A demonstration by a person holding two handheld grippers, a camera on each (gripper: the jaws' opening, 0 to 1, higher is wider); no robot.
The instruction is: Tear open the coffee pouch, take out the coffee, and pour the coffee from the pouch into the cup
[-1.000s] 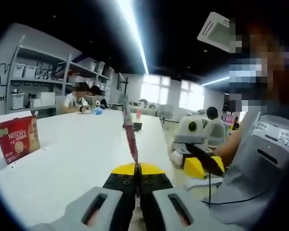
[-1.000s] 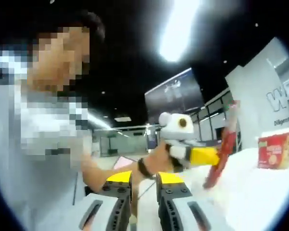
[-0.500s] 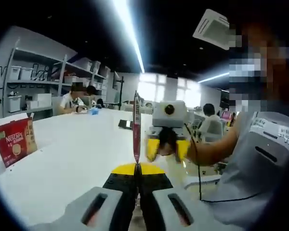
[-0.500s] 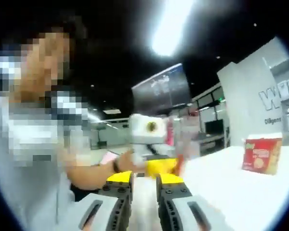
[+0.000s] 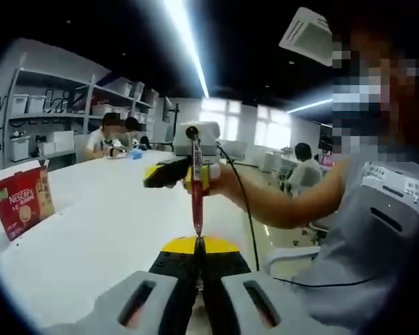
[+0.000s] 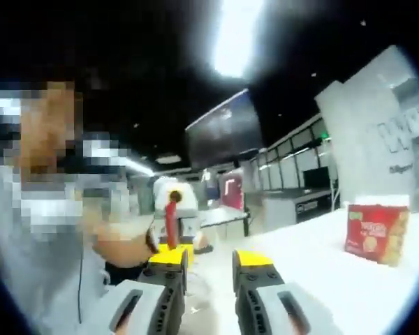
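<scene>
**Lots of bare table, one box at the edge**

The white table (image 5: 105, 230) is bare and wide between the grippers and the red coffee box (image 5: 22, 202). The right gripper (image 5: 178, 174) sits right beside the upright red pouch (image 5: 196, 188), blocking that side.

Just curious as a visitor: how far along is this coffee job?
Done: the left tool holds the coffee pouch upright. In hand: the right tool sits open by its upper end. Left: tearing it, pouring into a cup.
</scene>
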